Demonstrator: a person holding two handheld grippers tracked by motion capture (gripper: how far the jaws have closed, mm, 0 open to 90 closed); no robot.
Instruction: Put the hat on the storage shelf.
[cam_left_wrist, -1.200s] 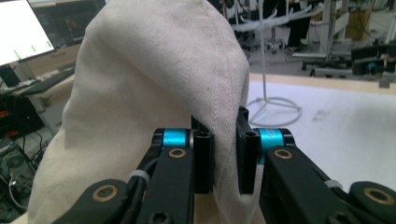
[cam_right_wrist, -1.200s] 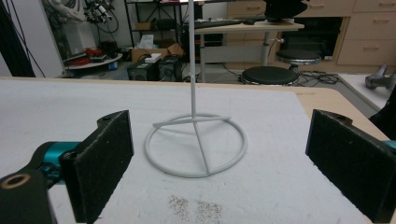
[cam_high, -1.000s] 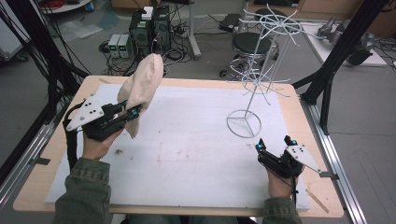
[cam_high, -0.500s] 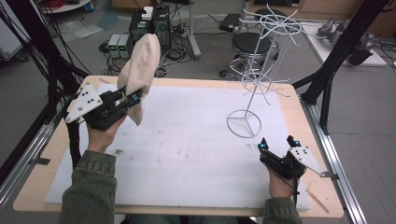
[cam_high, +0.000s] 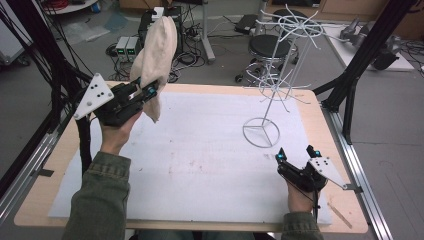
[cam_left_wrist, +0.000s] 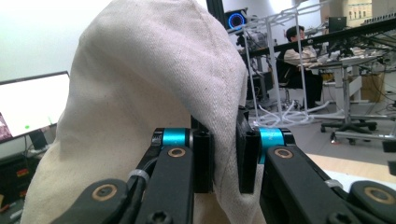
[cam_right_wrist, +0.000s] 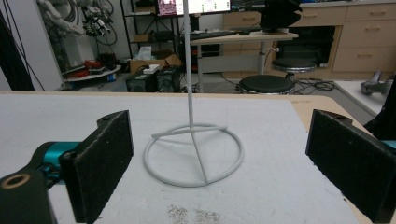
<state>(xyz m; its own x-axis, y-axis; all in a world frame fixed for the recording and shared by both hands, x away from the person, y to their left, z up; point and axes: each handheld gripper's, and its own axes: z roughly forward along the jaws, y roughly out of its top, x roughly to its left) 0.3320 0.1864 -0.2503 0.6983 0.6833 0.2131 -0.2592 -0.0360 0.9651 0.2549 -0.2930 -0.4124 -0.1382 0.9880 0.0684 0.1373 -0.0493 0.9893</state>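
Note:
A cream cloth cap (cam_high: 155, 55) hangs in the air over the table's left rear, pinched by my left gripper (cam_high: 150, 92). In the left gripper view the black pads (cam_left_wrist: 204, 161) press a fold of the cap (cam_left_wrist: 140, 93) between them. A white wire rack (cam_high: 280, 75) stands on a ring base (cam_high: 260, 132) at the right of the white mat (cam_high: 200, 160). My right gripper (cam_high: 296, 154) rests low at the front right, jaws wide apart and empty. Its pads (cam_right_wrist: 100, 163) frame the rack's ring base (cam_right_wrist: 194, 154) in the right gripper view.
The wooden table edge (cam_high: 45, 170) borders the mat. Black frame posts (cam_high: 360, 65) rise at the right rear and left. A black stool (cam_high: 270, 45), cables and boxes sit on the floor behind the table.
My left gripper has risen with the cap and carried it slightly right and away from the table; the cap now hangs clear of the mat. The right gripper has kept still.

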